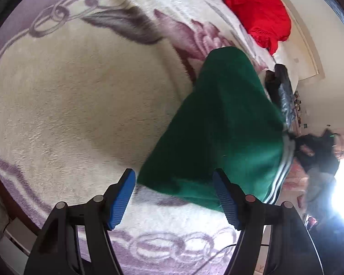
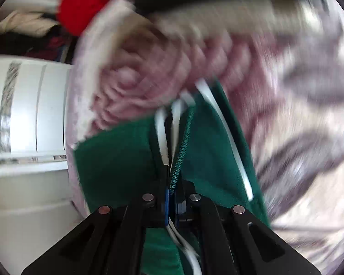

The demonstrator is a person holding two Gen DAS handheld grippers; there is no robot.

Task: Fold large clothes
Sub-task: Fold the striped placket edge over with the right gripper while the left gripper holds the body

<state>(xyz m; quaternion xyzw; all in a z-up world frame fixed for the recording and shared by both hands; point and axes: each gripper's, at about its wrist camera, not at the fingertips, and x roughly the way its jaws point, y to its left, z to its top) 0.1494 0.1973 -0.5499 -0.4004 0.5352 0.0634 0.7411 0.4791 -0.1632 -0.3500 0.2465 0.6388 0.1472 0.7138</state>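
Observation:
A green fleece garment (image 1: 220, 123) with white side stripes lies draped over a cream and mauve flowered blanket (image 1: 80, 96). My left gripper (image 1: 174, 178) hovers above its near edge, jaws wide apart with nothing between the blue pads (image 1: 123, 197). In the right wrist view my right gripper (image 2: 172, 181) is shut on the green garment (image 2: 117, 160) at its zipper and white stripes, the cloth hanging from the jaws over the blurred blanket (image 2: 298, 114).
A red cushion (image 1: 252, 6) lies at the far end of the blanket, with dark clothes (image 1: 282, 87) beside it. A person in dark clothing (image 1: 318, 153) is at the right near a bright window. A white ribbed unit (image 2: 27, 119) stands beside the bed.

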